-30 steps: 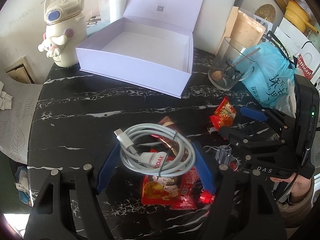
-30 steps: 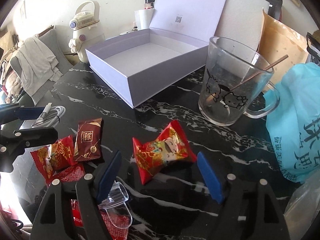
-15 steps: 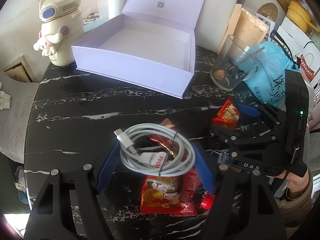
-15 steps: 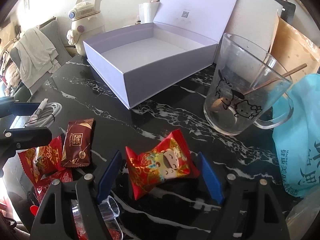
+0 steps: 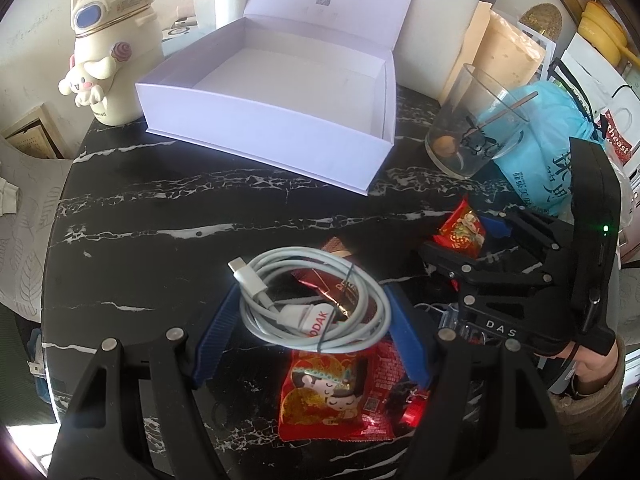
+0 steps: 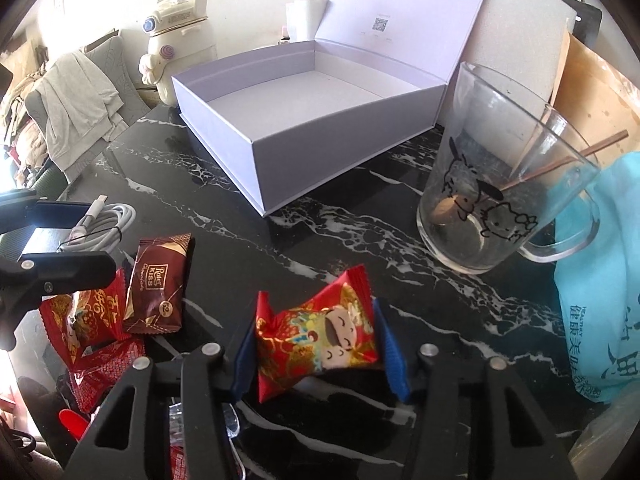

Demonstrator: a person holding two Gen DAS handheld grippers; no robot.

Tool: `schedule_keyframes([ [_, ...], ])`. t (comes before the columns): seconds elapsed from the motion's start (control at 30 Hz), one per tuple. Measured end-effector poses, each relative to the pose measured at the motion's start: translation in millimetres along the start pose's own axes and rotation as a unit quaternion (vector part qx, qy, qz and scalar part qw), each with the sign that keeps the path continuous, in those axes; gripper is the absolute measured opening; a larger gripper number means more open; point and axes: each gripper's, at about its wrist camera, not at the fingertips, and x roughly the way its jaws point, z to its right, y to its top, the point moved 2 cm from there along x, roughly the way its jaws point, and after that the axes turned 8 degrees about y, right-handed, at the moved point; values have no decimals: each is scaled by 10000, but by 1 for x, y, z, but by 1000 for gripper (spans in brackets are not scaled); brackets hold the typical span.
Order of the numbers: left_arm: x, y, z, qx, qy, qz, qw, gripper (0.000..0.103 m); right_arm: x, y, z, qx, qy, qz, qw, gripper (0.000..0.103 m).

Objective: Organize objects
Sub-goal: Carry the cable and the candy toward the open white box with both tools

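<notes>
My left gripper [image 5: 310,312] is shut on a coiled white cable [image 5: 316,304] and holds it above the black marble table [image 5: 180,216]. My right gripper [image 6: 316,344] is shut on a red candy packet [image 6: 316,336], lifted off the table; it also shows in the left wrist view [image 5: 460,230]. An open white box [image 5: 280,92] with its lid raised stands at the back, empty; it also shows in the right wrist view [image 6: 304,96]. A brown chocolate packet [image 6: 158,284] and red candy packets [image 6: 86,320] lie on the table under the left gripper.
A glass mug [image 6: 500,192] with a stick in it stands right of the box. A blue plastic bag [image 6: 600,280] lies at the right. A cream bottle with a cartoon figure [image 5: 110,44] stands left of the box. A small clear plastic piece [image 6: 224,426] lies below the right gripper.
My right gripper has closed on the red candy packet and lifted it. My left gripper has kept hold of the cable and moved a little closer to the box.
</notes>
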Motion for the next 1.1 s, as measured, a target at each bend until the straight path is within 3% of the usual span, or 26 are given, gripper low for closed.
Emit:
schedule_keyframes([
  [0.63, -31, -1, -2, -15, 118, 340, 9994, 72, -55, 9, -21, -144, 52, 450, 9989, 49],
  [1.1, -71, 24, -19, 162, 524, 951, 9940, 72, -101, 51, -45, -467, 47, 945, 9944, 49],
])
